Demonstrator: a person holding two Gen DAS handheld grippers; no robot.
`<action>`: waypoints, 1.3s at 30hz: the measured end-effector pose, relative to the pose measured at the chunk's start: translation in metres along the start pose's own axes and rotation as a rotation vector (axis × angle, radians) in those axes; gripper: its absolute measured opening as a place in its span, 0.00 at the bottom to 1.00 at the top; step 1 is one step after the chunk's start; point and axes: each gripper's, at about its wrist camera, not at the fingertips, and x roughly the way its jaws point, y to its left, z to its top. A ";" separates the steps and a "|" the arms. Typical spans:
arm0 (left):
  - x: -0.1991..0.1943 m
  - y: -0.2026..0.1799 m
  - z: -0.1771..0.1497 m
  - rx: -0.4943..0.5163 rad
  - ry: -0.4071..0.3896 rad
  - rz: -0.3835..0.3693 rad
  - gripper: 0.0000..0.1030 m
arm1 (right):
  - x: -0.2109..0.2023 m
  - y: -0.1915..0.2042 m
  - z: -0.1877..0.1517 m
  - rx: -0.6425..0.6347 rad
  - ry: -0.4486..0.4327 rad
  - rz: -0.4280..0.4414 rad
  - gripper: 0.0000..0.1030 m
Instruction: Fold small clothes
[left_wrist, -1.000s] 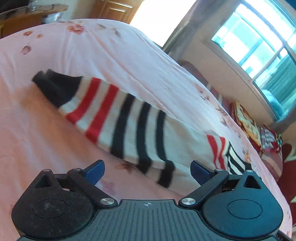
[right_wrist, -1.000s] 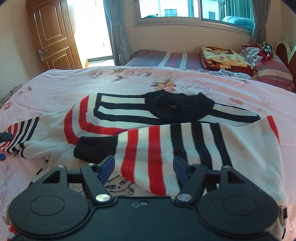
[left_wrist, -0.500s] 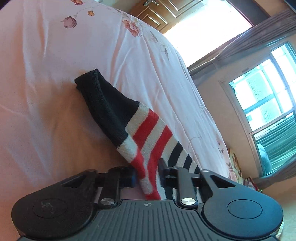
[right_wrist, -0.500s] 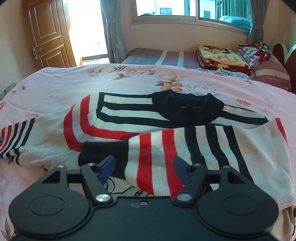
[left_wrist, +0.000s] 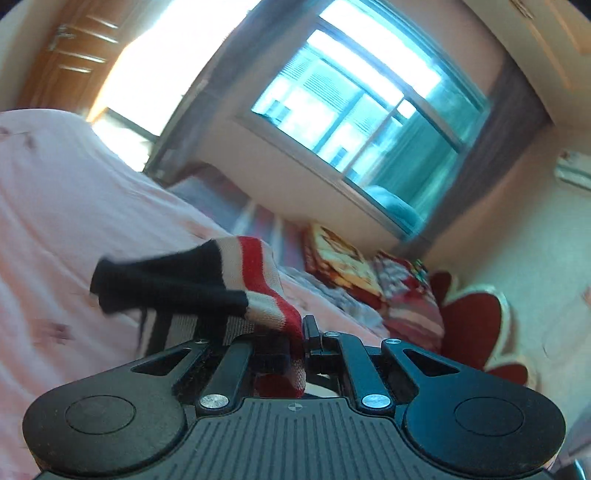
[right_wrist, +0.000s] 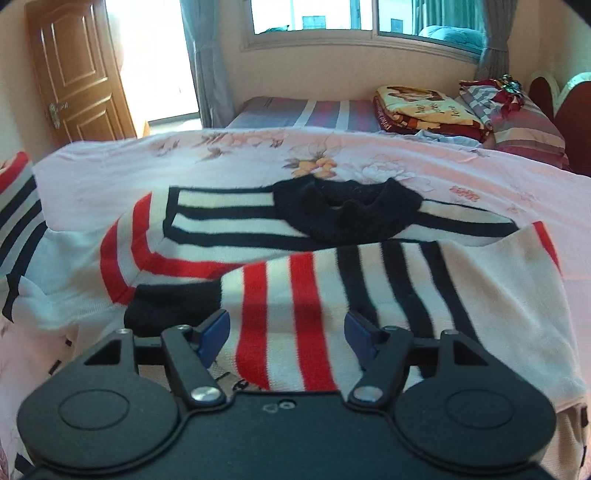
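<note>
Left gripper (left_wrist: 295, 345) is clamped on the sweater's sleeve (left_wrist: 221, 284), cuff lifted mid-frame over the bed (left_wrist: 74, 221), right gripper (right_wrist: 286, 332) gaping empty above the sweater (right_wrist: 295, 236), so I'd carry that sleeve flat across the chest without dragging.

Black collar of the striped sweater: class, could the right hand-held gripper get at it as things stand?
Probably yes. The right hand-held gripper is open and empty, and the black collar lies uncovered just beyond the folded sleeve; it would only reach across that sleeve.
</note>
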 end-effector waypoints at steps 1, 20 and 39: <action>0.014 -0.024 -0.010 0.035 0.039 -0.040 0.06 | -0.009 -0.011 0.001 0.019 -0.012 -0.001 0.66; 0.038 -0.158 -0.094 0.310 0.307 -0.119 0.77 | -0.065 -0.134 -0.035 0.227 -0.020 -0.014 0.72; 0.057 -0.006 -0.079 0.102 0.284 0.273 0.77 | -0.027 -0.040 -0.006 0.103 -0.036 0.098 0.14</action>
